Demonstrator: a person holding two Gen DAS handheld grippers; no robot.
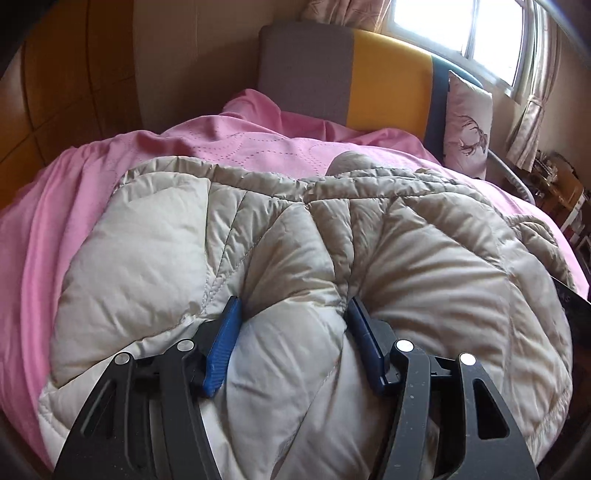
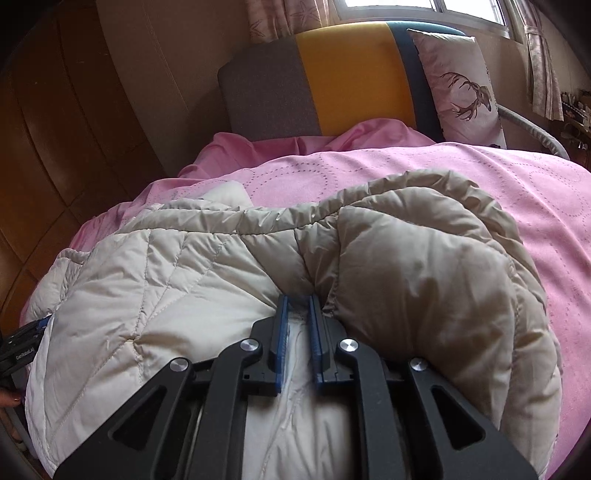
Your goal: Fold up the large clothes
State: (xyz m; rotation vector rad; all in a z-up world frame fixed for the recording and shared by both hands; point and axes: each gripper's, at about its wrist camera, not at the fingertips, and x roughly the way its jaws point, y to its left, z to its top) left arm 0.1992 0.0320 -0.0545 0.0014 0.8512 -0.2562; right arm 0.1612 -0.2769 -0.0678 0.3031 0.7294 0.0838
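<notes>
- Quilted beige puffer jacket (image 1: 295,240) lies bunched on a pink bed cover with dotted circle stitching (image 1: 258,151), filling the near half of both wrist views.
- Left tool (image 1: 293,314) has its blue-padded fingers (image 1: 227,332) held wide apart, with a fat roll of the jacket's padding bulging up between them; the pads press into the fabric on either side, but I cannot tell whether they truly clamp it.
- Right tool (image 2: 298,306) has its blue pads (image 2: 281,321) drawn close together, nipping a thin white ridge of the jacket's fabric that runs up the narrow gap between them.
- In the right wrist view the jacket (image 2: 184,266) shows a paler, diamond-stitched panel on the left and a darker beige, rounded fold (image 2: 424,280) on the right, curling over beside the tool.
- At the far left edge of the right wrist view the left tool (image 2: 38,326) touches the jacket's pale edge, and fingers of the person's hand (image 2: 11,400) show just below it.
- Behind the bed stands a padded headboard in grey, yellow and dark blue panels (image 1: 388,77).
- White pillow printed with a deer head (image 1: 469,122) leans upright against the blue end of the headboard.
- Bright window (image 1: 461,26) with patterned pale curtains (image 1: 532,122) sits above the headboard, and brown wooden wardrobe doors (image 1: 62,74) stand at the left.
</notes>
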